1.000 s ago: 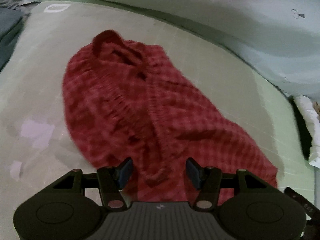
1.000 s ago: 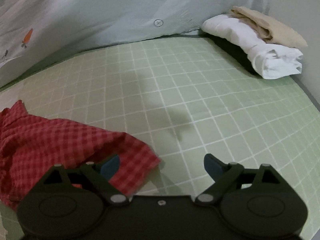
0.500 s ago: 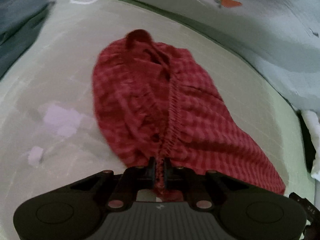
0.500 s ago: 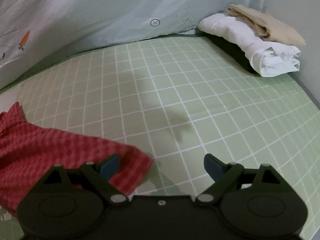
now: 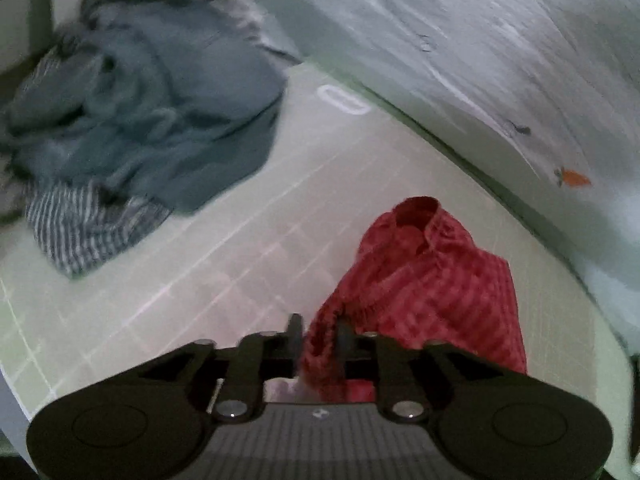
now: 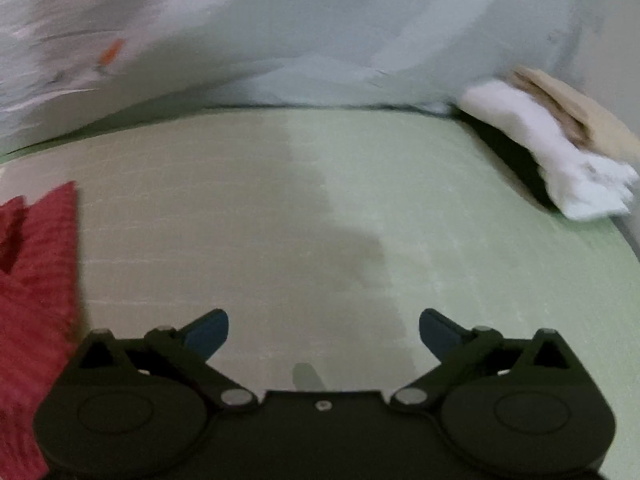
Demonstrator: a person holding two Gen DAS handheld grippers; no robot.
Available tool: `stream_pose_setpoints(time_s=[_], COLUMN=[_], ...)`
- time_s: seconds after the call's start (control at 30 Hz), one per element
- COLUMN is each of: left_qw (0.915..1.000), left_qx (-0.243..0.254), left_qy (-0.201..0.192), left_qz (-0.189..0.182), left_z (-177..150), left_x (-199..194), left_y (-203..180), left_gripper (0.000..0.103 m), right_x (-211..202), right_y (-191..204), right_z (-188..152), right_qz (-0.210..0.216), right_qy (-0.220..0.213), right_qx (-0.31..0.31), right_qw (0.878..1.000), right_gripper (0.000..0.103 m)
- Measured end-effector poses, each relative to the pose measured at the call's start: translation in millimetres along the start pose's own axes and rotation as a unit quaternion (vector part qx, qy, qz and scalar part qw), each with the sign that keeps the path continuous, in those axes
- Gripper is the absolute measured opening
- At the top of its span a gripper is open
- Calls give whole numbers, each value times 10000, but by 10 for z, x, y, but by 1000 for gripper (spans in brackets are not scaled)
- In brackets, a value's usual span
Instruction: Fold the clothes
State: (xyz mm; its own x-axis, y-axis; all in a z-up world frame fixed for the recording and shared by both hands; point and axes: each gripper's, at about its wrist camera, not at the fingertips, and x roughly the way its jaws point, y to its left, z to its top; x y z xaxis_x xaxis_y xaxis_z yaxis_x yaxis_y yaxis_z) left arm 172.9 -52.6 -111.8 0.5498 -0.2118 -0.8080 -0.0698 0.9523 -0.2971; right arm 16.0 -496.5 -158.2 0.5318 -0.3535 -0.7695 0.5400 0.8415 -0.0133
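Note:
A red checked garment (image 5: pixel 432 280) lies crumpled on the green grid mat (image 5: pixel 224 264). My left gripper (image 5: pixel 318 332) is shut on its gathered edge and holds it up a little. In the right wrist view the same red garment (image 6: pixel 36 304) shows at the left edge. My right gripper (image 6: pixel 324 328) is open and empty above the bare mat (image 6: pixel 440 216), to the right of the garment and apart from it.
A heap of grey-blue and striped clothes (image 5: pixel 132 120) lies at the far left of the mat. Folded white and beige clothes (image 6: pixel 560 148) are stacked at the far right. A pale printed sheet (image 6: pixel 280 40) rises along the back edge.
My left gripper closed on the garment's gathered edge, then swung left and lifted it; the garment bunched up. My right gripper stayed open and drifted right, off the garment's corner.

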Motion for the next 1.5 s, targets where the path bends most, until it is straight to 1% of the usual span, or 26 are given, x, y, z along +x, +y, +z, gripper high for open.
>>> stream_pose_setpoints(time_s=[0.07,0.17,0.27,0.33,0.47,0.53,0.57,0.6,0.63,0.67,0.7,0.73,0.77,0.8,0.87,0.93,1.03,1.07,1.17,1.27,1.33,1.37,1.4,1.43,1.47,1.5], left_qw=[9999,9989,9970,9955,9933,9929,9931,9933,9935,9934,9934,9934,9935,9935,9938,9946,9953,9956,9966,9978,9980,9980,9981,9982,9983,9983], left_qx=[-53,-291,-415,-473,-546,-470,-416,-379,-365,-373,-362,-322,-283,-244,-188,-60,170,249,390,354,275,221,150,84,41,28], left_qy=[98,353,639,809,1012,1067,1064,1047,1033,1036,1042,1044,1047,1050,1018,929,797,740,494,189,42,-14,-52,-75,-80,-72], left_qz=[-35,-136,-144,-106,143,243,277,298,303,308,320,334,349,363,404,468,524,522,523,525,569,586,592,590,582,573], left_z=[-25,-62,-90,-108,-152,-164,-176,-190,-204,-218,-230,-236,-243,-250,-260,-248,-192,-154,3,197,318,370,415,448,469,478], left_x=[30,131,275,373,531,593,609,618,623,630,635,639,642,646,643,638,639,641,639,594,583,575,561,548,541,546], left_y=[18,102,155,187,259,270,256,245,235,225,214,201,188,175,135,74,-10,-35,-125,-145,-136,-121,-92,-62,-35,-22], left_gripper=[57,67,72,73,73,71,71,70,62,53,48,37,24,17,10,8,7,6,6,6,6,6,6,6,6,6], right_x=[95,237,378,473,745,848,889,909,927,944,962,934,901,867,790,690,455,395,275,259,251,288,331,374,417,460], right_y=[192,481,769,961,1424,1598,1684,1728,1768,1808,1848,1851,1849,1817,1668,1474,1004,829,351,251,194,270,359,448,537,626], right_z=[88,220,352,440,543,545,524,511,498,485,472,440,406,395,410,418,396,386,361,327,305,308,314,319,324,329], right_qz=[224,560,894,1116,1592,1780,1834,1852,1867,1881,1895,1893,1889,1843,1606,1233,360,123,-267,-134,-33,155,358,562,766,969], right_qy=[-18,-45,-71,-89,183,325,405,416,418,420,421,380,334,271,73,-177,-564,-598,-462,-352,-279,-237,-194,-151,-108,-65], right_qx=[-171,-428,-683,-853,-1186,-1257,-1295,-1386,-1483,-1579,-1676,-1820,-1970,-2034,-1979,-1874,-1699,-1566,-1105,-824,-642,-606,-578,-549,-520,-491], right_qw=[9996,9975,9936,9900,9799,9754,9736,9720,9703,9685,9666,9641,9615,9612,9670,9744,9832,9858,9924,9959,9975,9978,9975,9968,9956,9941], right_gripper=[103,103,103,103,100,85,81,70,58,53,40,20,12,3,2,0,0,0,0,1,4,7,15,29,34,37])
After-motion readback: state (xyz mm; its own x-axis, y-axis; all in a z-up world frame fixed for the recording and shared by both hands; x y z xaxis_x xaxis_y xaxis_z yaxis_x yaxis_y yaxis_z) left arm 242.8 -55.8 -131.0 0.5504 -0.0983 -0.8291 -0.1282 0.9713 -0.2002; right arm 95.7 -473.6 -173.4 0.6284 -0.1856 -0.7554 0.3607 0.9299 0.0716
